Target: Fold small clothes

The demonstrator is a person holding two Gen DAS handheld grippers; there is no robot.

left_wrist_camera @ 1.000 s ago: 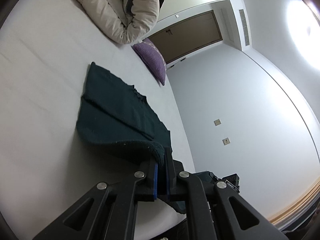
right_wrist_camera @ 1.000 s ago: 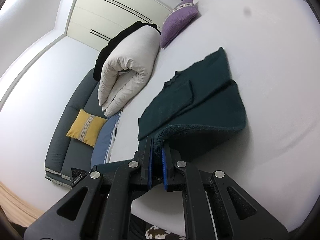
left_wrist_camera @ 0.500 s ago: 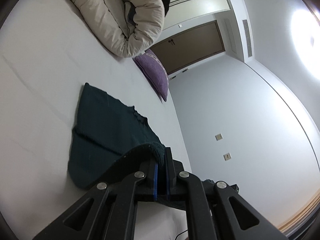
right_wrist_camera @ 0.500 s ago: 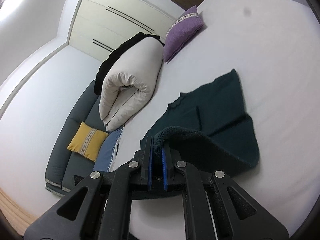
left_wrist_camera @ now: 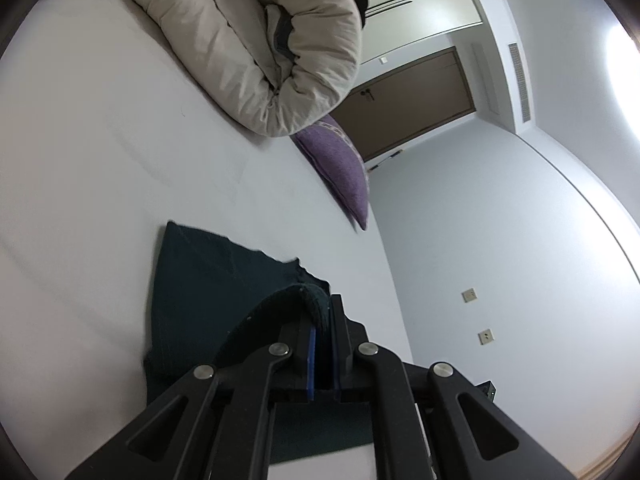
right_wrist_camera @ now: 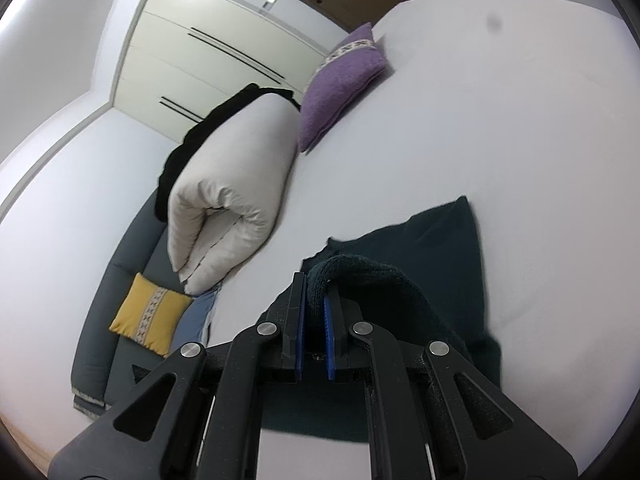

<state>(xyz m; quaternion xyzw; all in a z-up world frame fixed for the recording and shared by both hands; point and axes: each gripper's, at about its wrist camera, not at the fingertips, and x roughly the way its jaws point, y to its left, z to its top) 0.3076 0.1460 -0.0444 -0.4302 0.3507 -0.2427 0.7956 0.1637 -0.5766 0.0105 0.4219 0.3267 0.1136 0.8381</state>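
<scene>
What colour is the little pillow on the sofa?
Yellow, with a pale patterned stripe down the middle; the pillow shows only in the right wrist view.

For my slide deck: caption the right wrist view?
Right gripper pinches a dark green garment's edge above the white bed.

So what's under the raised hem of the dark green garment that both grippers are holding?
Under the hem pinched by the right gripper and left gripper lies the garment's own lower layer, flat on the white bed. The sheet beneath is covered.
</scene>
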